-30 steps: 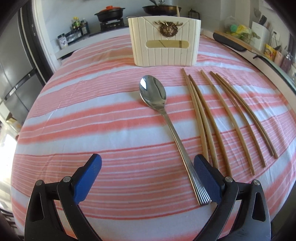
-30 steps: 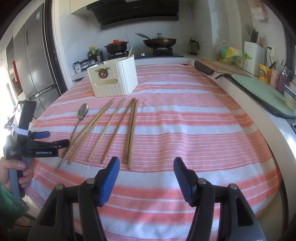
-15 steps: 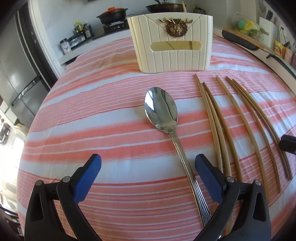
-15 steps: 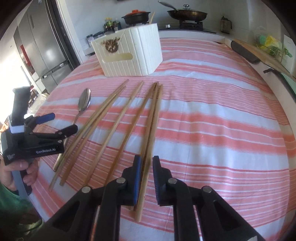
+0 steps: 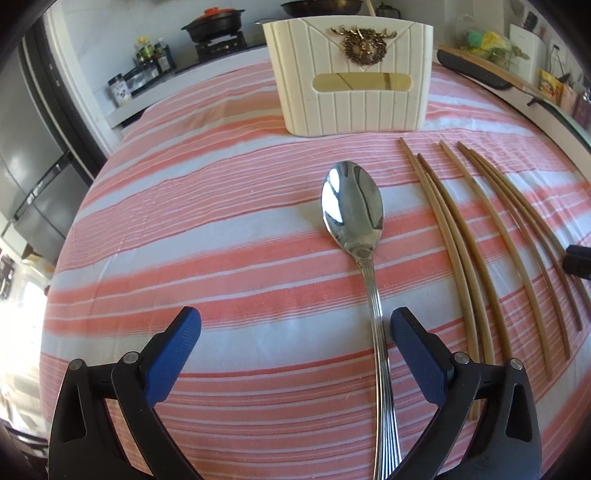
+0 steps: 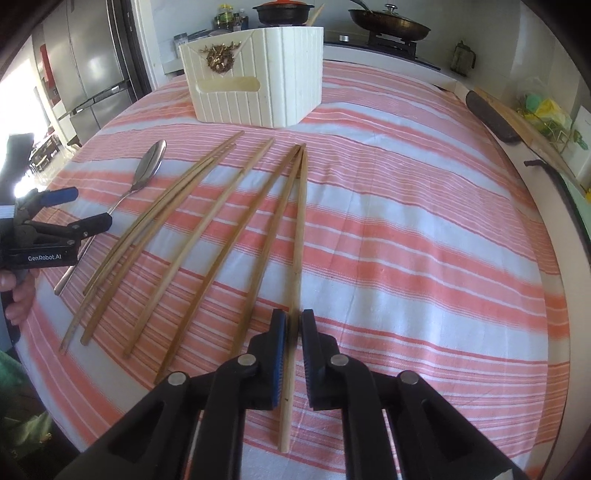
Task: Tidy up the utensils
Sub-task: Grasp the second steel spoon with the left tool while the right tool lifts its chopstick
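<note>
A steel spoon lies on the striped cloth, its handle running between my left gripper's fingers. My left gripper is open around the handle; it also shows in the right wrist view, still open. Several wooden chopsticks lie to the spoon's right. My right gripper is nearly shut around the rightmost chopstick, near its close end; the chopstick still lies on the cloth. A cream utensil holder stands at the back, also seen in the right wrist view.
The striped tablecloth covers the table. A stove with pots stands behind it. A fridge is at the left. A counter with a cutting board runs along the right edge.
My left gripper moved forward along the spoon, so the handle now lies between its fingers. My right gripper came down, closed around the rightmost chopstick and has stayed there.
</note>
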`<state>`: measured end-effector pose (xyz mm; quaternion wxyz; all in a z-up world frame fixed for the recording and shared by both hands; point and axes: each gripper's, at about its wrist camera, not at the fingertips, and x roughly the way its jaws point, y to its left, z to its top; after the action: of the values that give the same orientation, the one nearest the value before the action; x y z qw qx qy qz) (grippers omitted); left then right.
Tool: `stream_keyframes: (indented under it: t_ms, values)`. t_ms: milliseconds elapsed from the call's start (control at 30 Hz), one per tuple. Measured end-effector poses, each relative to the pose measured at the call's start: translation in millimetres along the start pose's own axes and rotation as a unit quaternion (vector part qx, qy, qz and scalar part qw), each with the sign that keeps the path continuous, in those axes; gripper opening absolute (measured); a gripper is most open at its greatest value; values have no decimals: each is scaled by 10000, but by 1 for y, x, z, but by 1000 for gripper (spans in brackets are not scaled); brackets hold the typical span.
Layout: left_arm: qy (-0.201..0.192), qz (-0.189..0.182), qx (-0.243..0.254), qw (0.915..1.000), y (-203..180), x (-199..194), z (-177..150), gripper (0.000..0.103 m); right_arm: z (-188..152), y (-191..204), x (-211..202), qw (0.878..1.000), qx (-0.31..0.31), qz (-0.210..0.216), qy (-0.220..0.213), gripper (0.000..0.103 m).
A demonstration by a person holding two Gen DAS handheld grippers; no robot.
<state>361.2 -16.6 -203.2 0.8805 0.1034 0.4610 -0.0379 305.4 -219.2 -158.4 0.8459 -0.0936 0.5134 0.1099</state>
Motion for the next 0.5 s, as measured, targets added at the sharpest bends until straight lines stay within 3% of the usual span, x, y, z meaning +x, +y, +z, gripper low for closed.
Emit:
stream_keyframes:
  t_ms: [100, 267, 400, 500]
  values:
    - [50, -113, 8, 9999, -3, 8, 12, 103, 11, 0, 6, 9999, -155, -52, 54, 15]
    - [362, -510, -552, 9965, 8, 26, 30, 102, 37, -11, 21, 9998, -114, 83, 143, 16]
    - [398, -479, -629, 9961, 5, 34, 44, 101, 60, -15, 35, 9996, -154, 110, 232, 16]
    - [362, -528, -553, 9964, -2, 35, 51, 91, 79, -15, 47, 9995, -150, 100, 244, 16]
